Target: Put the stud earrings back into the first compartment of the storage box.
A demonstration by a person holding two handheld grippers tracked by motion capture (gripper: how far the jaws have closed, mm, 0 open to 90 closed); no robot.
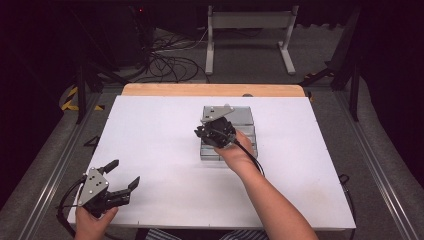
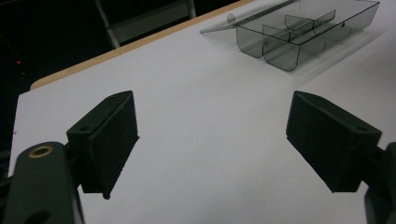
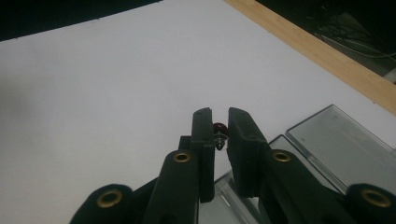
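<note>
Right gripper view: we are pinching a tiny, light, slippery screw point(image 3: 220, 135) between nearly closed jaws over the compartment box point(image 3: 336, 144), while our left gripper point(image 1: 120, 176) is waiting wide open, empty.

Clear smoky plastic box point(image 2: 303, 32), matt white tabletop point(image 1: 160, 150), wooden edge point(image 1: 210, 90)

Left tongs point(image 1: 124, 174) gape wide — right tongs point(image 3: 220, 122) nearly shut, arm outstretched.

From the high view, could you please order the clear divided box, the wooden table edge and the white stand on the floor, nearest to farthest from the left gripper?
1. Clear divided box, mid-table, under the right gripper.
2. Wooden table edge, at the far side.
3. White stand, on the floor beyond the table.

The left gripper sits at the near-left corner.
</note>
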